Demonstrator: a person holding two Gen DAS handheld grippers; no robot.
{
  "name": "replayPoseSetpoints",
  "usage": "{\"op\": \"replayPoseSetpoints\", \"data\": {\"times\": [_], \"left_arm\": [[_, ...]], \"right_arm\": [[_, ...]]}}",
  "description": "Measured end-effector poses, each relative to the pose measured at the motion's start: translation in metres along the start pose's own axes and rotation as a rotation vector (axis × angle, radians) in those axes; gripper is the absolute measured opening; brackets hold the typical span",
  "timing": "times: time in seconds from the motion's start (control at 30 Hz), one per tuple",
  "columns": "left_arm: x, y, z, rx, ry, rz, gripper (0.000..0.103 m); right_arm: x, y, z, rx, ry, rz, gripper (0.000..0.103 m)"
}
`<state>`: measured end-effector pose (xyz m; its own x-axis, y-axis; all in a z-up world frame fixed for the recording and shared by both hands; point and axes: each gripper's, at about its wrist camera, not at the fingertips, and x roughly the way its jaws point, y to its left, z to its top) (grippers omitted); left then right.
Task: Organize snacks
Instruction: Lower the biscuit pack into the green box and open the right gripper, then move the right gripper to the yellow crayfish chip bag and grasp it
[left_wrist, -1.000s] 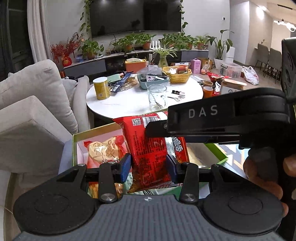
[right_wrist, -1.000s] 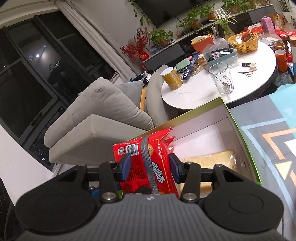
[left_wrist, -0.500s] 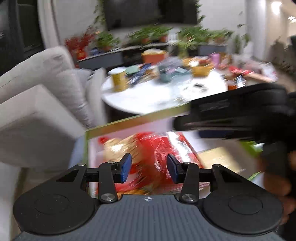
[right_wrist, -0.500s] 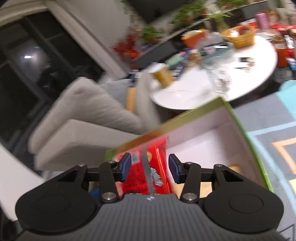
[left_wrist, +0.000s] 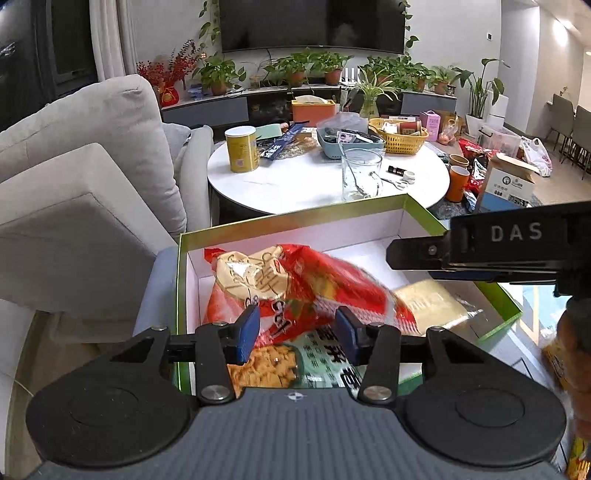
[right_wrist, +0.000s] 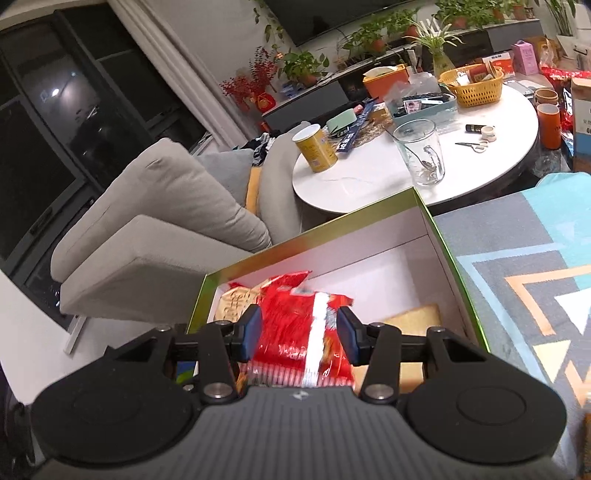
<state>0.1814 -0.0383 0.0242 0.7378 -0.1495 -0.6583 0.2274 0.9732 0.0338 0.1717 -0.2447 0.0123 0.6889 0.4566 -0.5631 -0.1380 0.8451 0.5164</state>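
You spread your left gripper (left_wrist: 297, 328) to drop the red snack bag (left_wrist: 325, 291) into the box (left_wrist: 295, 218), while your right gripper (right_wrist: 299, 332) pinches its end.

Red snack bag (right_wrist: 295, 332) motion-blurred, print unreadable; green packet (left_wrist: 325, 365) partly hidden behind left tool (left_wrist: 295, 332).

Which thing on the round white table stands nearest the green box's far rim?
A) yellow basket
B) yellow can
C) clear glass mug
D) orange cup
C: in the left wrist view the clear glass mug stands at the table's near edge, just behind the green box's far rim; the yellow can and yellow basket sit further back.
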Motion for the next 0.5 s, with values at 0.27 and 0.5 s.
{"op": "replayPoseSetpoints", "data": {"times": [0.27,0.5], "left_arm": [[-0.02,-0.004,-0.017,-0.011,0.014,-0.016,0.043],[-0.044,-0.014,-0.038,-0.007,0.018,-0.039,0.043]], "right_arm": [[-0.029,-0.01,-0.014,-0.035,0.017,-0.036,0.052],[-0.062,-0.034,-0.031,-0.032,0.017,-0.101,0.053]]}}
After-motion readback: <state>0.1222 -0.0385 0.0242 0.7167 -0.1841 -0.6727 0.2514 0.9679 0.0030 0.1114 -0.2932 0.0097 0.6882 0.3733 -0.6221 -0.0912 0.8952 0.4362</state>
